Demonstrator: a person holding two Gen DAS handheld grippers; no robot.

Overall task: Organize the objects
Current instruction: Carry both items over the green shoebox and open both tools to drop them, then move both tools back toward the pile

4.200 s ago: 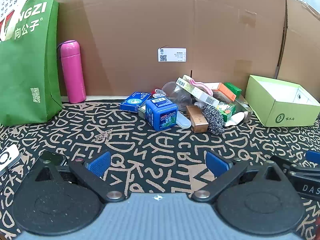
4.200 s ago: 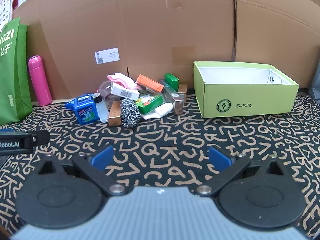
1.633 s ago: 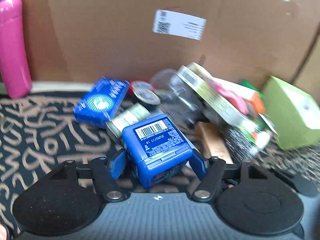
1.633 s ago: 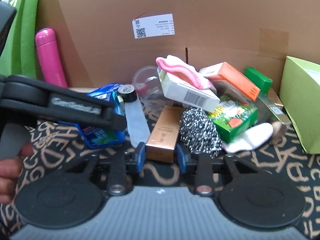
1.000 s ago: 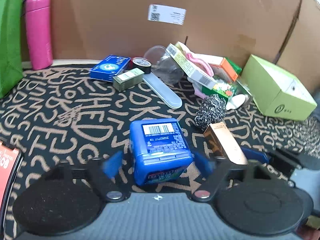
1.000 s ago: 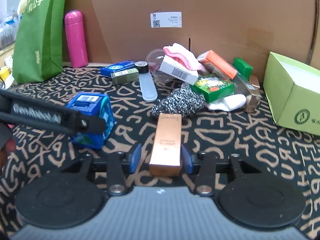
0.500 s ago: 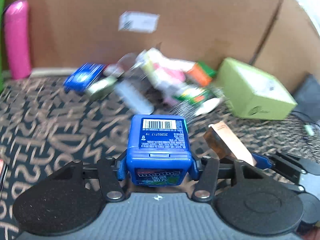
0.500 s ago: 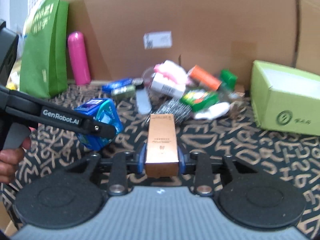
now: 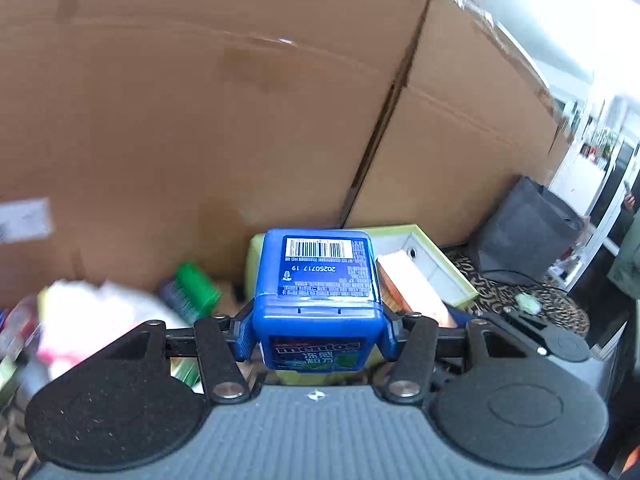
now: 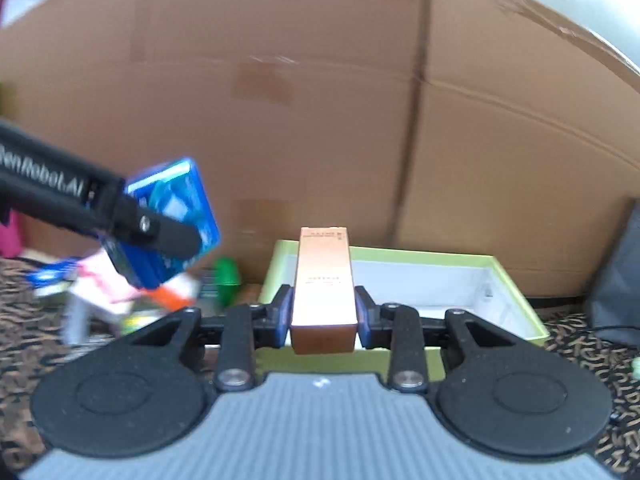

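Note:
My left gripper (image 9: 317, 330) is shut on a blue Mentos box (image 9: 316, 280) and holds it in the air; it also shows in the right wrist view (image 10: 168, 220) at the left. My right gripper (image 10: 322, 316) is shut on a long copper-coloured box (image 10: 323, 280), which also shows in the left wrist view (image 9: 412, 292). Both are held up in front of the open light-green box (image 10: 516, 284), whose white inside is in view (image 9: 440, 268). The remaining pile of small items (image 10: 132, 288) lies blurred at the left (image 9: 100, 320).
A tall cardboard wall (image 10: 320, 120) stands behind everything. A dark grey bag (image 9: 528, 232) sits right of the green box. The letter-patterned cloth (image 10: 592, 356) covers the surface. A green box (image 9: 196, 288) lies at the pile's right end.
Both grippers have risen and swung right with their boxes, from over the cloth to in front of the green box. The pile has slid to the left of both views.

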